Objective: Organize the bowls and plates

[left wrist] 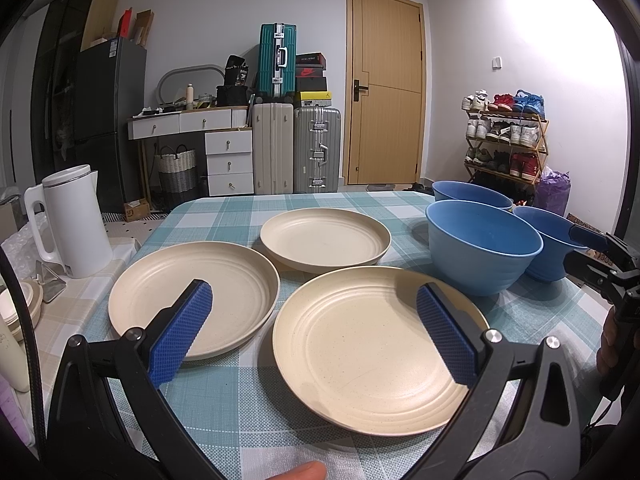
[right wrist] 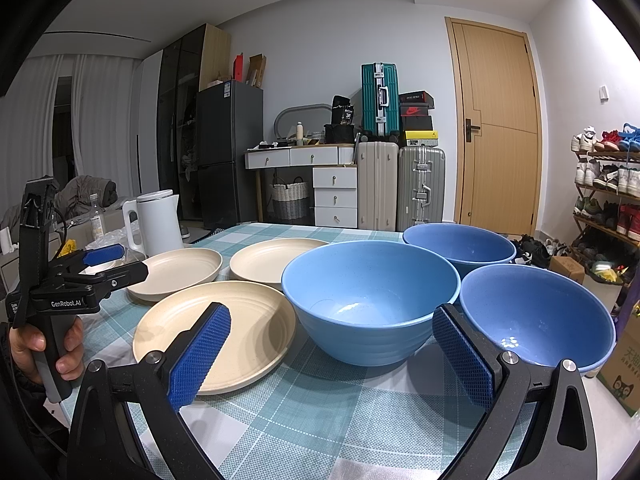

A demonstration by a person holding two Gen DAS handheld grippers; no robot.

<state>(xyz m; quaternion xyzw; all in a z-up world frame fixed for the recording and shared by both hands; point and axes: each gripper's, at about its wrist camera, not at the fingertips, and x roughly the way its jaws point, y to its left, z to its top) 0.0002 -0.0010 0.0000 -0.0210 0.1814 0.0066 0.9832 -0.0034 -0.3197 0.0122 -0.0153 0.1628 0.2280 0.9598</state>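
Note:
Three cream plates lie on the checked tablecloth: a near one, a left one and a far one. Three blue bowls stand to their right: a middle one, a far one and a near right one. My left gripper is open and empty, held above the near and left plates. My right gripper is open and empty, just in front of the middle bowl. The left gripper also shows in the right wrist view, and the right gripper at the left wrist view's edge.
A white kettle stands on a side surface left of the table. A cardboard box sits by the table's right edge. Suitcases, a drawer desk, a fridge, a door and a shoe rack fill the room behind.

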